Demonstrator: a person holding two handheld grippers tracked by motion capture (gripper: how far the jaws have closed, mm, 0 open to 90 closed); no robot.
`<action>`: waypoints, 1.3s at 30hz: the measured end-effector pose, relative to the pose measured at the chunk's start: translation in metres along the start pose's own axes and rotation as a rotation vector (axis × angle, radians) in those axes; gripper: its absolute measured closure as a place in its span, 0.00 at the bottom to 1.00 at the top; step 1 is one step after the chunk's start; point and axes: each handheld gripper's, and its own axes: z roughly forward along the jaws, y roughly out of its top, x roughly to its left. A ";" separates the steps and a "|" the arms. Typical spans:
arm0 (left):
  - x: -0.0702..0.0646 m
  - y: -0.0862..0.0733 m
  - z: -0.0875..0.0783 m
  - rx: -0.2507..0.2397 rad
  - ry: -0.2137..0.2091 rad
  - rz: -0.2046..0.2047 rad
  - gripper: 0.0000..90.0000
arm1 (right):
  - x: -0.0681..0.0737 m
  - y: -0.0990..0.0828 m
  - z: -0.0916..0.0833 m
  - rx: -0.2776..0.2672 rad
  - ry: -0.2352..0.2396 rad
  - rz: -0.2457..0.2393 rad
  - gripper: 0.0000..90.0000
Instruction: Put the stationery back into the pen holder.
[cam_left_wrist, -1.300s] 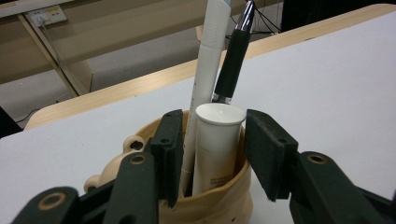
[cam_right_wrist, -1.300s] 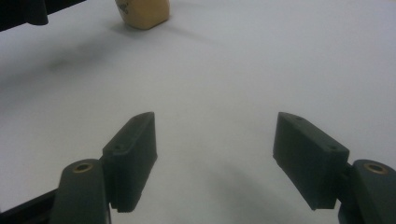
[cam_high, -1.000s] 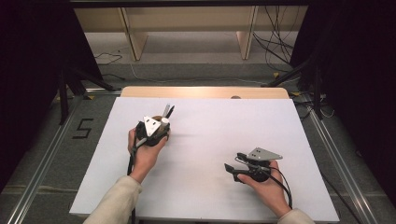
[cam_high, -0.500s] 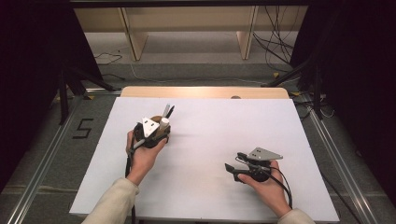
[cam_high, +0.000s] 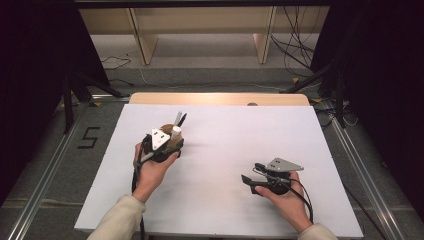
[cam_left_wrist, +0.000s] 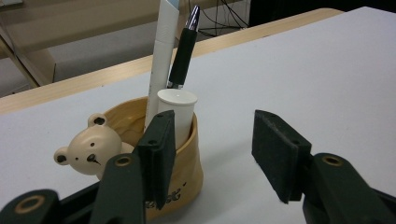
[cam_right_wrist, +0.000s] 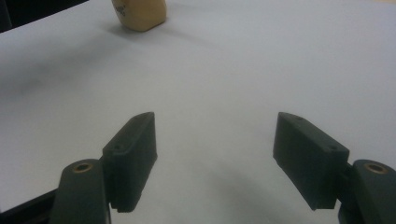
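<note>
Tan bear pen holder (cam_left_wrist: 159, 186) | white tube (cam_left_wrist: 176, 116), black pen (cam_left_wrist: 183, 51), white stick (cam_left_wrist: 161, 60)

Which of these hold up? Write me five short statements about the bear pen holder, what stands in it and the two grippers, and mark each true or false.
1. The bear pen holder stands upright on the white table. True.
2. A black pen stands in the holder. True.
3. The holder lies tipped on its side. False: it stands upright, with the pen, a white tube and a taller white stick rising from it.
4. The left gripper is clamped shut on the black pen. False: its jaws have just been opening, one close by the holder's wall.
5. The right gripper holds the holder. False: it is open over bare table.
</note>
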 end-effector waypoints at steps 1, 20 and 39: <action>-0.001 0.000 -0.001 -0.001 -0.001 -0.001 0.55 | 0.000 0.000 0.000 0.000 -0.001 -0.001 0.34; -0.013 -0.006 -0.009 0.016 -0.051 0.032 0.53 | -0.001 0.000 -0.001 -0.002 -0.004 0.000 0.34; -0.023 -0.015 -0.018 0.053 -0.152 0.074 0.50 | -0.003 -0.001 -0.004 0.000 -0.010 0.000 0.34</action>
